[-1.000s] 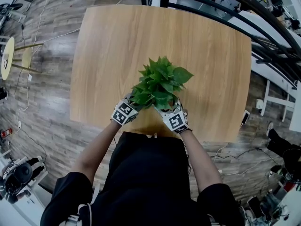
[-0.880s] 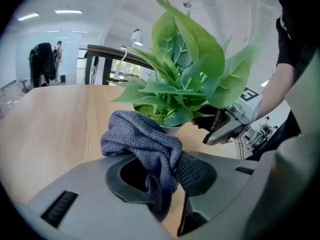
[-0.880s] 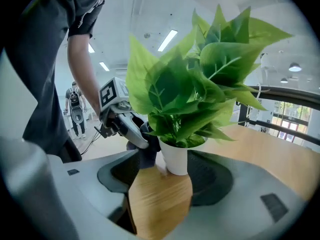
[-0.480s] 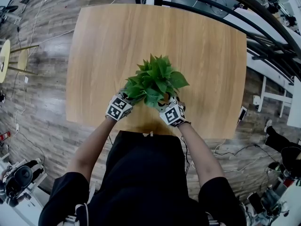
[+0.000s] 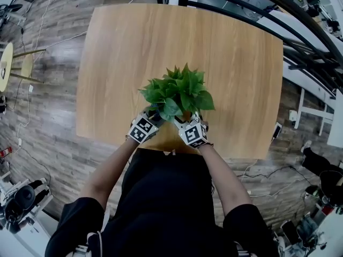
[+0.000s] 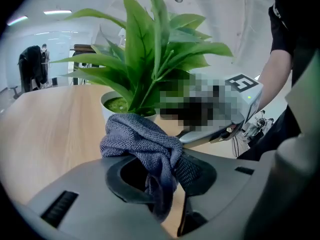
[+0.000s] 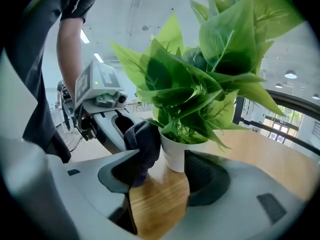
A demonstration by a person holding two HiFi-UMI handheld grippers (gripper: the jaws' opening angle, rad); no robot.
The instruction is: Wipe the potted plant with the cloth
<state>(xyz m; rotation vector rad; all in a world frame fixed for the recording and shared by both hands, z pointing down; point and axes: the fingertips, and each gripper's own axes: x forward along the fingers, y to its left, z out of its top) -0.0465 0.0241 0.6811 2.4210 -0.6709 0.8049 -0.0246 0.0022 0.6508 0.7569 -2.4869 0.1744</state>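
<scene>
A leafy green potted plant [image 5: 178, 93] in a small white pot [image 7: 173, 153] stands near the front edge of the wooden table [image 5: 134, 42]. My left gripper [image 6: 167, 156] is shut on a grey-blue cloth [image 6: 142, 144], bunched against the near left side of the pot [image 6: 111, 107]. My right gripper [image 7: 159, 173] is open, its jaws spread just in front of the pot's right side with only bare table between them. In the head view both grippers [image 5: 142, 128] [image 5: 193, 134] sit under the leaves, which hide their tips.
The table's front edge lies right under my hands. Dark metal railings [image 5: 278, 20] run behind the table's far right corner. A small round stool [image 5: 7, 66] stands on the wooden floor at far left.
Both grippers have shifted slightly left and closer together at the pot's base; the plant's leaves have swung a little with them.
</scene>
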